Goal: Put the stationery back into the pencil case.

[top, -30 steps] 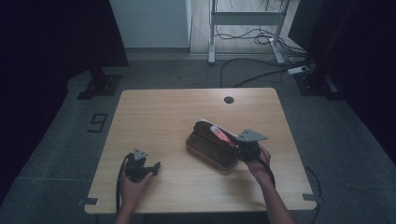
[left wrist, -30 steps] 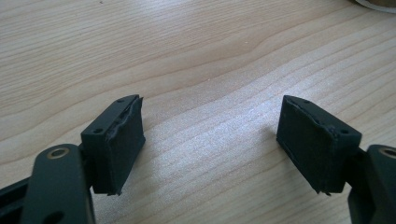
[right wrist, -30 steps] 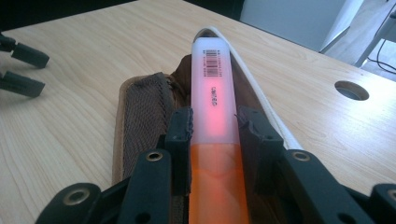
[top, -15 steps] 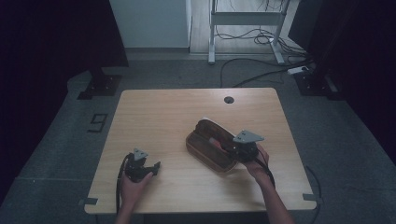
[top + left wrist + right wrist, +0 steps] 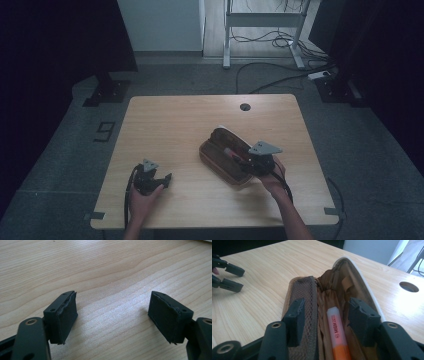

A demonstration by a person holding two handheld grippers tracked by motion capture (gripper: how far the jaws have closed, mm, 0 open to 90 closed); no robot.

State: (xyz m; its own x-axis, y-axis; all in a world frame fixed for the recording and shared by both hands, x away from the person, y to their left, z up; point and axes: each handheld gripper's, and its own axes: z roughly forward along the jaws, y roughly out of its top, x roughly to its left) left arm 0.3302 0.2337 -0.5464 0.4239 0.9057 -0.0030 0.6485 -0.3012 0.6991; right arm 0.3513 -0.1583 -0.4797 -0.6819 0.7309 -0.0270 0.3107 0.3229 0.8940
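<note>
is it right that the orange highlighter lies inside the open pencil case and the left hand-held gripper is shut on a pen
Not quite. The orange highlighter does lie inside the open pencil case, but the left hand-held gripper holds no pen: its jaws stand open over the bare table, as the left gripper view shows.

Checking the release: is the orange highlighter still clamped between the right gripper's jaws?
No, the highlighter lies in the open pencil case, with both jaws clear of it.

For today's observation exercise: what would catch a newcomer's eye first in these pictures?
The open brown pencil case right of the table's middle, with an orange highlighter lying inside. The right gripper straddles it, jaws just opened apart; the left gripper rests open near the front left.
</note>
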